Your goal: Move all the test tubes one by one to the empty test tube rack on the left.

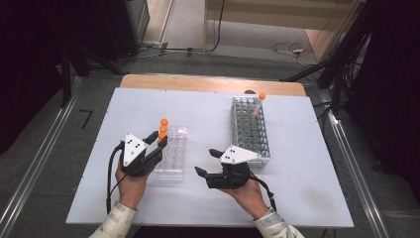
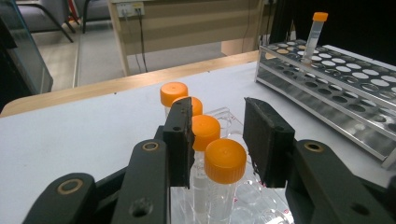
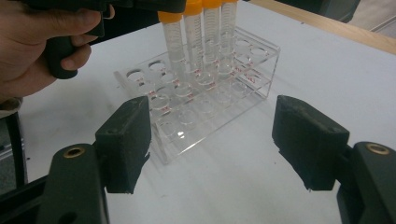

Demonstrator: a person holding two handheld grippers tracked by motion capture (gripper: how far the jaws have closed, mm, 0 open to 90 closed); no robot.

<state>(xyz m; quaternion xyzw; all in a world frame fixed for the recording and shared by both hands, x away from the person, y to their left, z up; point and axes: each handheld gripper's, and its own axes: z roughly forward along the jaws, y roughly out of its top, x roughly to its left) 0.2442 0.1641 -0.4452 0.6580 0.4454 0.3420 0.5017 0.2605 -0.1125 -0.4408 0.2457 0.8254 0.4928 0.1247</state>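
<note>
Four orange-capped tubes (image 2: 224,161), upright, in clear rack (image 3: 261,70)

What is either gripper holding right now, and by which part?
Nothing. The left gripper stands open around the nearest orange-capped tube, pads off its cap; the right gripper is open.

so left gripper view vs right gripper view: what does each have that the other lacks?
Left gripper view alone: the metal rack with one orange-capped tube standing in it, and the left gripper, its jaws apart either side of the nearest orange cap.
Right gripper view alone: the right gripper, jaws wide with nothing between, and the hand.
Both: the clear rack with its row of four capped tubes.
</note>
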